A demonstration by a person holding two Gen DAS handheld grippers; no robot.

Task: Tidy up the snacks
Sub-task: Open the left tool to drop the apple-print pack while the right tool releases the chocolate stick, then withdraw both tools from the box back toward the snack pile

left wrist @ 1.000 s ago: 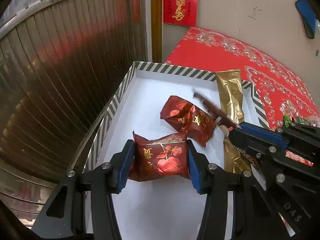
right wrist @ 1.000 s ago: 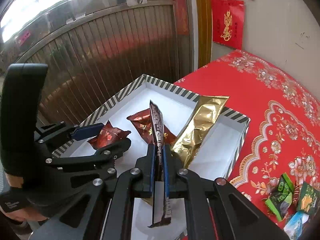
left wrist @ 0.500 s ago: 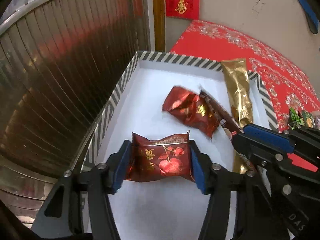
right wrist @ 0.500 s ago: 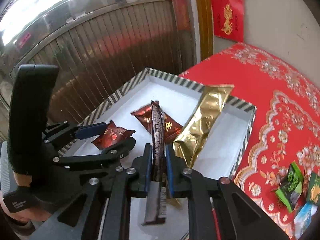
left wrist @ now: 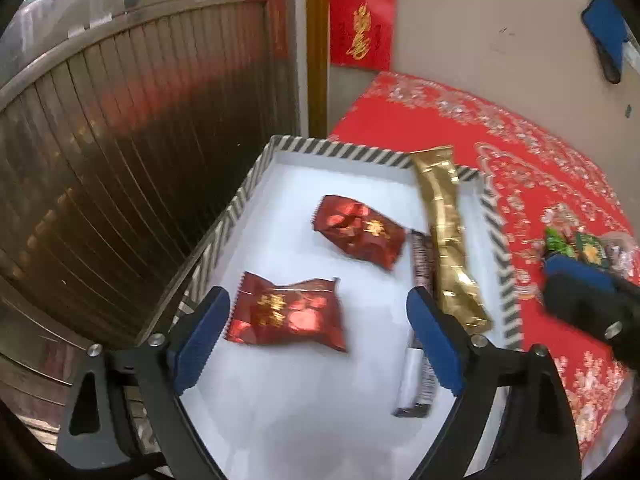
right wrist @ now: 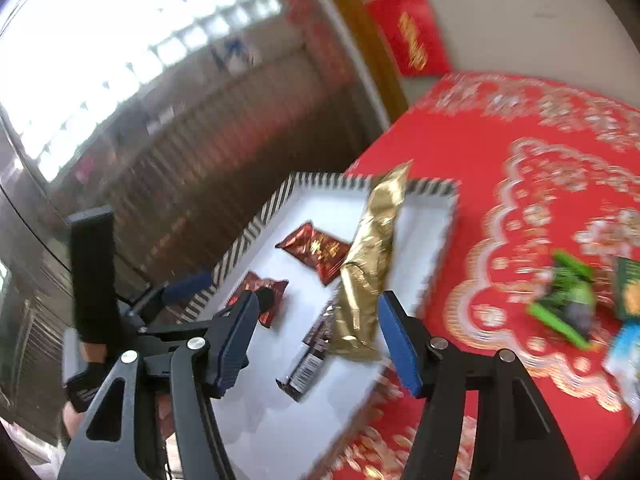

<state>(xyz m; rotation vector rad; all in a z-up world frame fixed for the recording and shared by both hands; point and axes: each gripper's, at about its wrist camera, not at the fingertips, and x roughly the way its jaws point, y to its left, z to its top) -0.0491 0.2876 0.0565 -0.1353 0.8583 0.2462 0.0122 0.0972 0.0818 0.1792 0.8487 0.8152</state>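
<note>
A white box with a striped rim (left wrist: 240, 196) (right wrist: 256, 224) holds two red snack packets (left wrist: 288, 314) (left wrist: 358, 232), a gold packet (left wrist: 448, 240) (right wrist: 368, 264) and a dark bar (left wrist: 420, 320) (right wrist: 316, 344). My left gripper (left wrist: 316, 340) is open above the box, the near red packet lying loose between its fingers. My right gripper (right wrist: 320, 344) is open and empty above the box's right side; in the left wrist view part of it shows at the right edge (left wrist: 592, 300).
The box stands on a red patterned cloth (right wrist: 500, 152). Green and other loose snacks (right wrist: 568, 300) (left wrist: 576, 244) lie on the cloth right of the box. A ribbed metal shutter (left wrist: 120, 160) is on the left, a wall behind.
Both grippers opened. The left let go of the red packet, the right let go of the dark bar, which now lies flat in the box. Both grippers pulled back and up.
</note>
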